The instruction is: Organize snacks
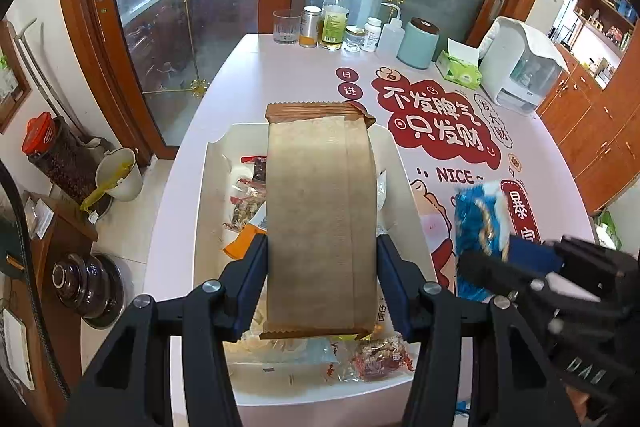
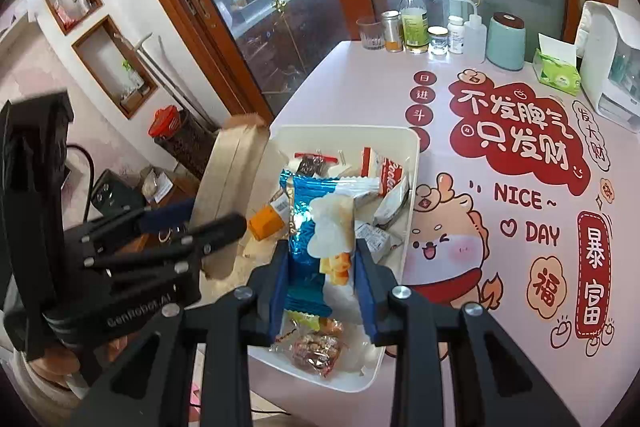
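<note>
The white bin (image 2: 412,147) of mixed snacks is set on the pink table (image 1: 304,75). Above it, the tan packet (image 1: 320,219), likely light and fairly stiff, is clamped across its width by the left gripper (image 1: 320,267). The blue packet (image 2: 316,227), seemingly crinkly and slippery, is pinched at mid-body by the right gripper (image 2: 320,279).

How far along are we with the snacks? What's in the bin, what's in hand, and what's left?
Done: the white bin already holds a pile of small wrapped snacks. In hand: the left tool clamps a brown paper packet above the bin, and the right tool is shut on a blue foil snack pack over it. Left: both packets still need placing. No loose snacks show on the printed tablecloth.
</note>
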